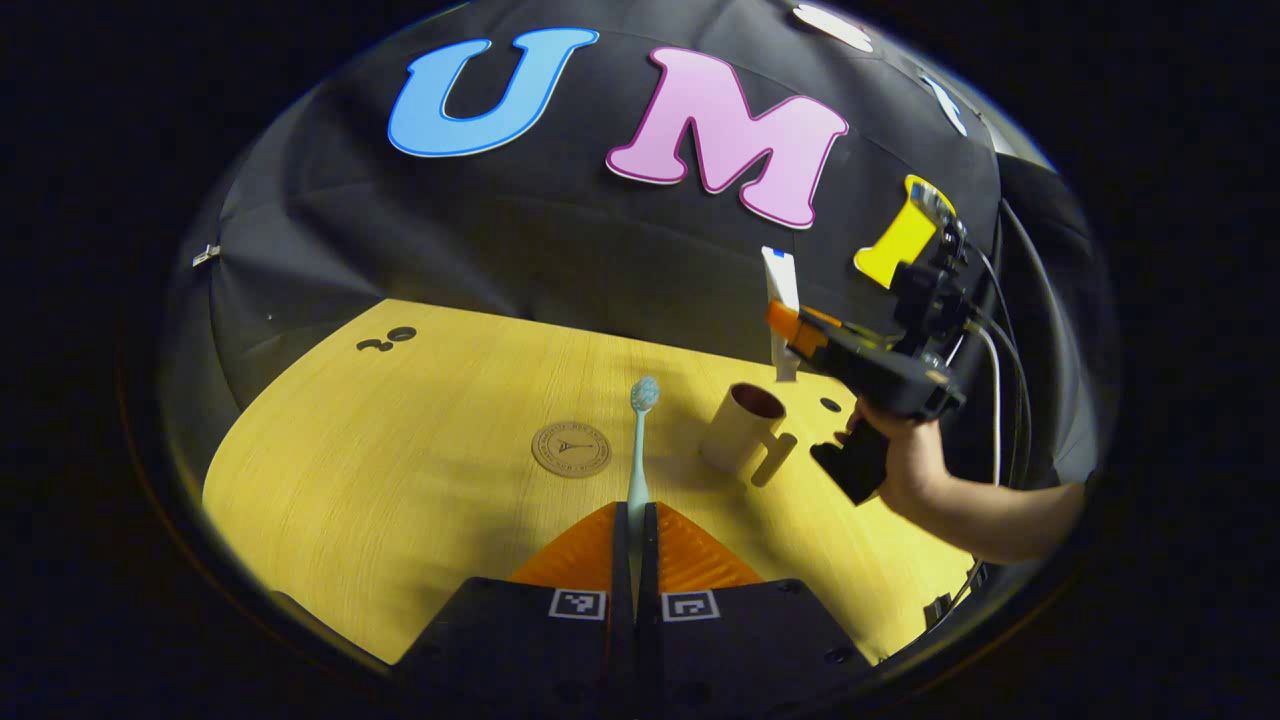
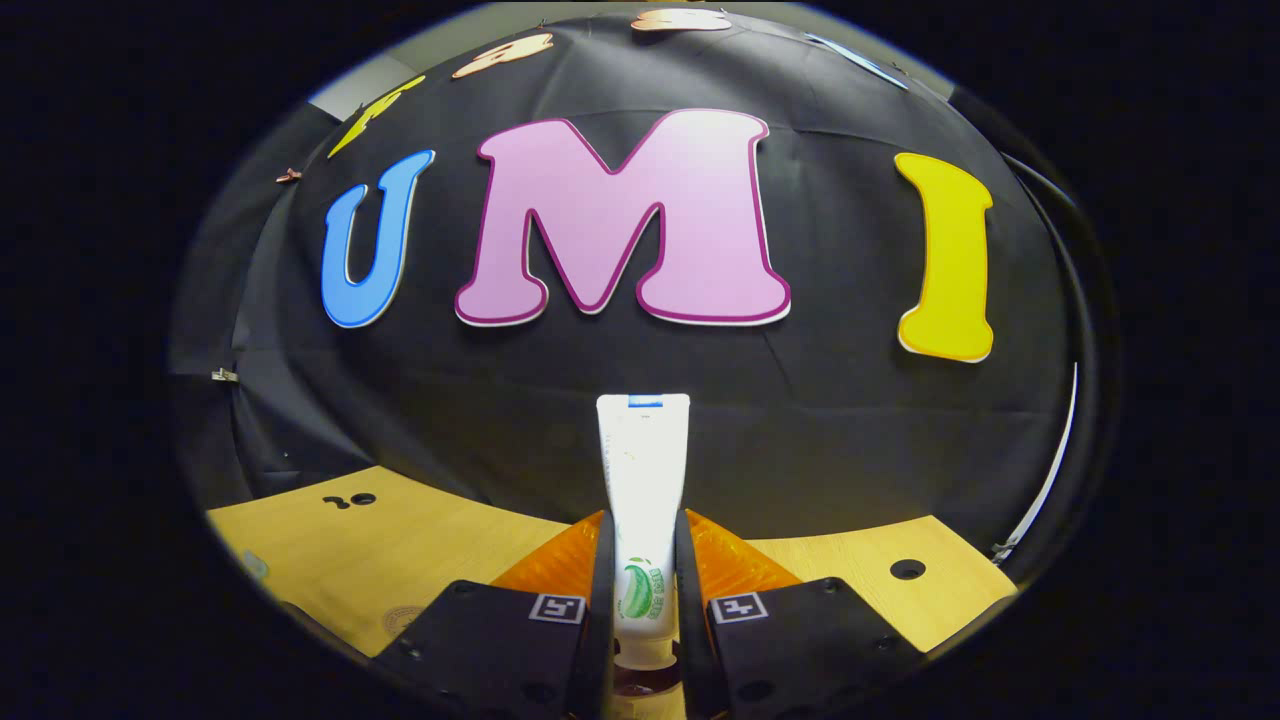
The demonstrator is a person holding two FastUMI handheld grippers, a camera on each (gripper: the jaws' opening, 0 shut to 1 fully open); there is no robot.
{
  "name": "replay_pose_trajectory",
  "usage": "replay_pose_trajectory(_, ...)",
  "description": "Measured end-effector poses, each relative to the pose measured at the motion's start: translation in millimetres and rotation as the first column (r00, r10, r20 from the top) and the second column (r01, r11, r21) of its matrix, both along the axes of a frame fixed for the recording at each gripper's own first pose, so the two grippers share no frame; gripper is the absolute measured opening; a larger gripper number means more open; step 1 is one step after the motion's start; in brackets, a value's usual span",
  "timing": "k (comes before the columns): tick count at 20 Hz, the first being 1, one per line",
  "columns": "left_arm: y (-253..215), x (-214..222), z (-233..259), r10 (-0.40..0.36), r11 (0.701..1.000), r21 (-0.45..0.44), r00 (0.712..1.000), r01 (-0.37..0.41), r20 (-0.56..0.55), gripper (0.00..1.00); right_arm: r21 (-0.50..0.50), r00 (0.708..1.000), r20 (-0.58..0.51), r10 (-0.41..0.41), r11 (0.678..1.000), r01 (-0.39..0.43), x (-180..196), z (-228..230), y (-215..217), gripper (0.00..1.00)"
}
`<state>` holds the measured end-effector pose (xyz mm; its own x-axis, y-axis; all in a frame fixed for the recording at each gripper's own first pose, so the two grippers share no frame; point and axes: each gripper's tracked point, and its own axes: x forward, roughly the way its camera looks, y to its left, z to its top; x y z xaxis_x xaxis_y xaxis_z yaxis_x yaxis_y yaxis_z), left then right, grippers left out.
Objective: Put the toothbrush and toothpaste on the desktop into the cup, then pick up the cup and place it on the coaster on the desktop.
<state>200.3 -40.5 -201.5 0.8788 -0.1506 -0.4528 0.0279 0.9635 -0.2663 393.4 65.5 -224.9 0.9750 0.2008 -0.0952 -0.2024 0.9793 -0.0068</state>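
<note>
My left gripper [image 1: 636, 512] is shut on the pale blue toothbrush [image 1: 640, 440], which points forward with its bristle head raised over the wooden table [image 1: 400, 460]. A beige cup [image 1: 742, 428] with a side handle stands upright just right of the brush. The round brown coaster [image 1: 571, 449] lies flat to the left of the brush. Farther right, a hand holds my right gripper [image 1: 797, 338] over the cup. That right gripper [image 2: 643, 525] is shut on the white toothpaste tube [image 2: 643, 470], held upright with its cap end down, above the cup's mouth [image 1: 759, 401].
The table has small dark holes at its far left [image 1: 390, 340] and near the cup [image 1: 830, 404]. Another hole [image 2: 907, 569] shows in the right gripper view. The black cloth wall [image 1: 560, 240] stands close behind the table. Cables [image 1: 990, 350] trail from the right gripper.
</note>
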Motion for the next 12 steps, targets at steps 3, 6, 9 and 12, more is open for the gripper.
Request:
replay_pose_trajectory(3,-1,9,18,0.011,1.0,-0.005,0.999,-0.011,0.035,0.06,-0.005,1.0,-0.015,-0.007,1.0,0.007,8,-22,-3,0.31)
replay_pose_trajectory(6,-6,18,31,0.005,1.0,0.006,0.998,-0.005,0.063,0.06,-0.002,1.0,-0.02,-0.012,1.0,0.012,9,-36,-5,0.31)
replay_pose_trajectory(9,-13,23,39,-0.009,1.0,0.008,0.997,0.008,0.075,0.06,0.02,0.999,-0.03,-0.022,1.0,0.023,9,-48,-6,0.36)
replay_pose_trajectory(12,-21,25,41,-0.016,1.0,0.002,0.996,0.016,0.086,0.06,0.015,0.999,-0.034,-0.022,1.0,0.022,6,-53,-4,0.32)
